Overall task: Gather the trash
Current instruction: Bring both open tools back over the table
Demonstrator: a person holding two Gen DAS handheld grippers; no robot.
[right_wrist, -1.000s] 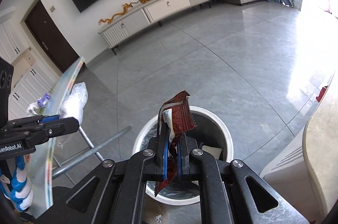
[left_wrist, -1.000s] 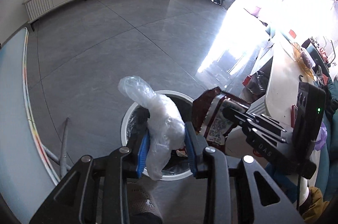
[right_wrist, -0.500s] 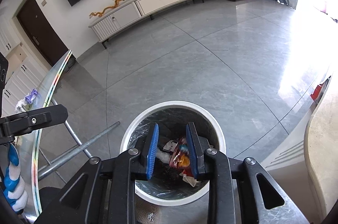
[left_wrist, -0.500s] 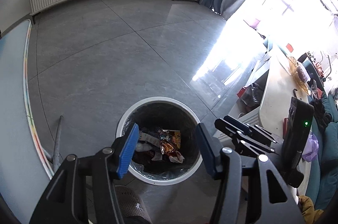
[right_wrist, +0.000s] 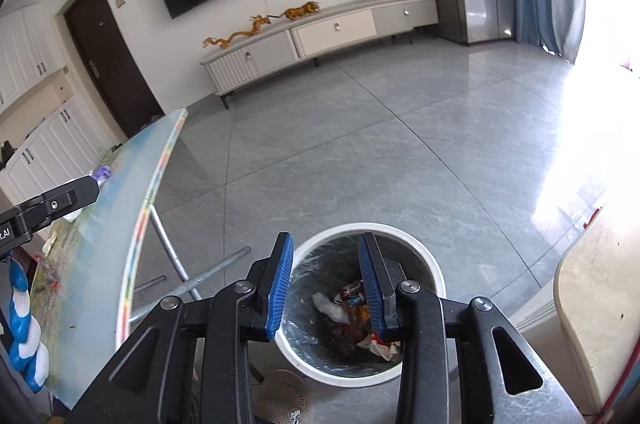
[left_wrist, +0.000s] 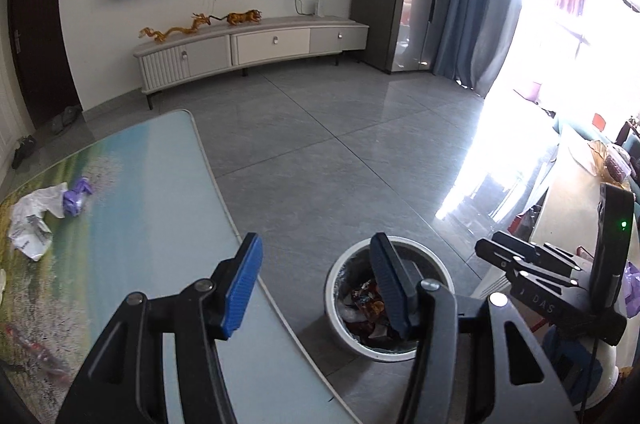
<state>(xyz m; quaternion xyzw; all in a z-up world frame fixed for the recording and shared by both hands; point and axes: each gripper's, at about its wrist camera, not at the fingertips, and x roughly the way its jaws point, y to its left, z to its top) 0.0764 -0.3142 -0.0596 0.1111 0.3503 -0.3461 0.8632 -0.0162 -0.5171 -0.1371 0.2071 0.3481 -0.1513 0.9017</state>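
- The left tool (left_wrist: 316, 284) is wide open and holds nothing. The right tool (right_wrist: 326, 288) is partly open and empty too, over the bin (right_wrist: 434, 274).
- More trash, a white wrapper (left_wrist: 30, 220) and a purple scrap (left_wrist: 76, 195), lies on the counter (left_wrist: 160, 224) at 9 o'clock.
- The thin wrapper could slip out of the tool.
- Light scraps could fall beside the bin.

Glossy floor tiles (right_wrist: 400, 163), seemingly stone

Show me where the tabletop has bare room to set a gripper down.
The glass tabletop is bare from its floor-side edge inward to the crumpled white wrapper and purple scrap. That far-left corner, plus the red debris nearer, is crowded.
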